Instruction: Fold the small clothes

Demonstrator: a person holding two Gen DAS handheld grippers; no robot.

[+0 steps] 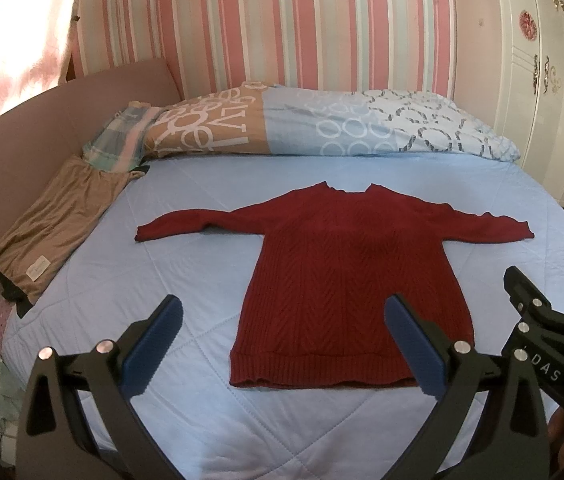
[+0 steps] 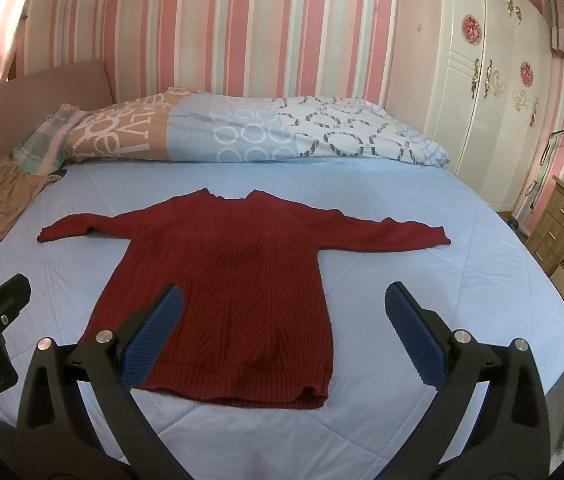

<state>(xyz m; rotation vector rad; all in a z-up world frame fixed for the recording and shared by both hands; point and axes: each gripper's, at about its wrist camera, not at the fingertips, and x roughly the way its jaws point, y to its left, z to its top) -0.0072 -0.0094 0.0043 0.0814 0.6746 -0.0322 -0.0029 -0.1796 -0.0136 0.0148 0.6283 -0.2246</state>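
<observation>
I see red sweater (image 1: 356, 280) flat mid-bed (image 1: 201, 208), hem near, collar far, sleeves out left-right. My left gripper (image 1: 282, 344) and right gripper (image 2: 282, 340) both spread wide, empty, hovering above hem. Left nearer left sleeve, right nearer right.

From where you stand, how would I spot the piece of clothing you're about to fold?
Look at the big bed with the light blue quilt. In its middle lies the dark red knitted sweater, flat, both sleeves stretched out sideways. Unlike the tan garment bunched along the bed's left edge, it is spread open, with a herringbone knit.
</observation>
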